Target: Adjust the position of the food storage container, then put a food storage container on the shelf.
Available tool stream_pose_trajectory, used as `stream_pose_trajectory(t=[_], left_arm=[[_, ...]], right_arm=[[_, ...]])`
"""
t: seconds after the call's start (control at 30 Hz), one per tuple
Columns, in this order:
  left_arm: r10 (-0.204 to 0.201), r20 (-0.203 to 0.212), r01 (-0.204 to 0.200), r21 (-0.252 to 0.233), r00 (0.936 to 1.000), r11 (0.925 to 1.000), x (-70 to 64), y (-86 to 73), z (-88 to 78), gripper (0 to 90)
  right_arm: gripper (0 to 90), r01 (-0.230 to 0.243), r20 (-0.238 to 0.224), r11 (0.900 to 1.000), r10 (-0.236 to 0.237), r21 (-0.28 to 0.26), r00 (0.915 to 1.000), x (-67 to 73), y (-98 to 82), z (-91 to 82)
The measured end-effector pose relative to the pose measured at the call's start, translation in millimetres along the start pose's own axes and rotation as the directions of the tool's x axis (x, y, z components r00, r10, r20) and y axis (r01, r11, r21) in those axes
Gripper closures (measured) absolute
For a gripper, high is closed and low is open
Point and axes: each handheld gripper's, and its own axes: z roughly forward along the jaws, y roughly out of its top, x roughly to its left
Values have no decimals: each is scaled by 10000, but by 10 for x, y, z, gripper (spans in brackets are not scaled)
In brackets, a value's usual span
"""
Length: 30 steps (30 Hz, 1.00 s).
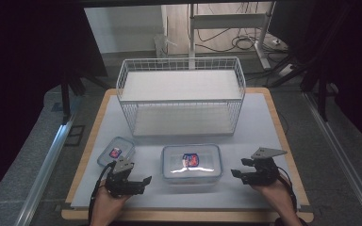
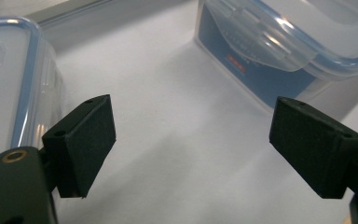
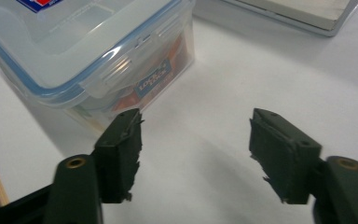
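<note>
The left gripper (image 1: pixel 142 181) and the right gripper (image 1: pixel 239 168) both have their jaws apart and hold nothing. The big box (image 1: pixel 192 163) stands on the table (image 1: pixel 254 122) between them, lid on.

Your left gripper (image 1: pixel 139 182) and right gripper (image 1: pixel 238 168) are black, angular frames. Each carries a grey three-cornered plate on top, and a black cable trails back from each past your wrist. The jaws end in flat, black rectangular pads (image 2: pixel 86 142); the right one's pads (image 3: pixel 279 154) have ragged edges. A brass-coloured screw (image 3: pixel 75 162) sits behind each jaw.
</note>
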Motion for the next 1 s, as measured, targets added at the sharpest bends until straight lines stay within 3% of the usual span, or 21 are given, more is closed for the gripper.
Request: stream_pose_trajectory(t=[0.23,0.4,0.53,0.7,0.8,0.9,0.97,1.0], left_arm=[[258,64,-259,33,9996,9997,-16,-5,33,106],[872,-17,-872,-197,9962,9960,-31,-19,52,106],[605,375,-588,-453,9975,9972,-29,18,61,104],[429,657,-414,-246,9969,9988,-35,125,66,93],[207,1013,-200,-79,9946,9998,-37,237,79,72],[315,1012,-319,28,9944,9995,-51,298,102,51],[203,1259,-216,87,9918,9997,-56,359,142,46],[-107,1712,88,120,9852,9999,-50,399,188,43]], right_arm=[[245,-173,11,9998,173,-70,9998,-33,-8,-7],[195,-331,-120,9993,329,-149,9994,-33,19,-25],[176,-324,-211,9994,322,-86,9993,-24,34,-19],[147,-382,-409,9990,373,-214,9985,-11,98,-43],[138,-792,-518,9957,767,-477,9957,4,171,-57],[112,-885,-638,9953,858,-405,9943,17,202,-42],[80,-946,-844,9951,919,-287,9922,35,238,-8],[52,-995,-1064,9948,966,-223,9896,62,272,23]])
